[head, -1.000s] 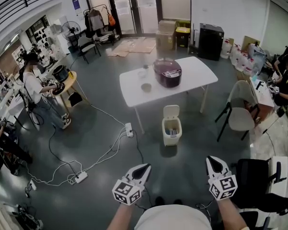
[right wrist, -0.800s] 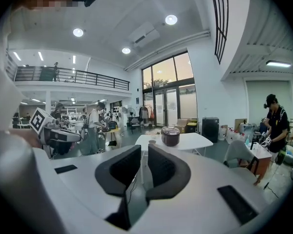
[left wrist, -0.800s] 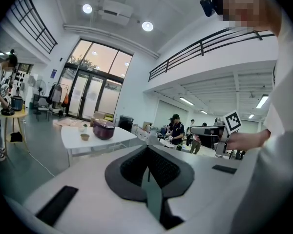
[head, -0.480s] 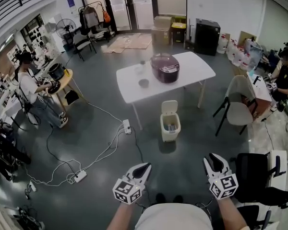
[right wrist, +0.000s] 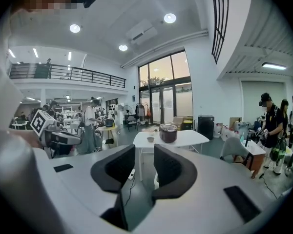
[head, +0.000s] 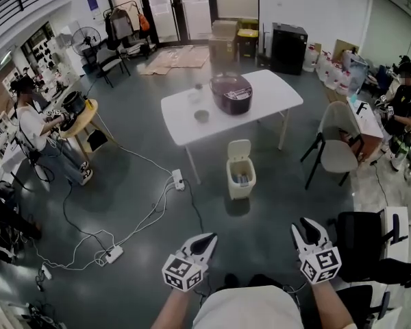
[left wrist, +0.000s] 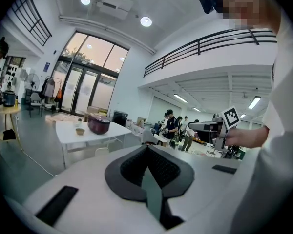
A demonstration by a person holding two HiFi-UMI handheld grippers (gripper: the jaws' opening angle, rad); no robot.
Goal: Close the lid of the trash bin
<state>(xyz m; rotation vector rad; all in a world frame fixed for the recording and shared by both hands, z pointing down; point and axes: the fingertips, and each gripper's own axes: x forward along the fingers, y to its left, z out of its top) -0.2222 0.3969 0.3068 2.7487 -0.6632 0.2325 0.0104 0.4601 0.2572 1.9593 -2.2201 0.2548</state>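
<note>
While the trash bin (head: 241, 181) is stood upright, lid (head: 239, 149) raised at its far side, the left gripper (head: 207, 238) is held pressed together; the right gripper (head: 305, 225) has just been spread, empty.

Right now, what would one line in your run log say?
bin: lid up, by table | left tool: shut, empty | right tool: jaws just opening, empty | both tools short of bin

Both grippers low before torso, pointing fwd, tilted slightly down, well apart. L gripper (head: 205, 240): jaws together, nothing btwn. R gripper (head: 307, 227): jaws just been opening, now wide apart, nothing btwn. Forearms (head: 170, 312) enter from frame bottom.
</note>
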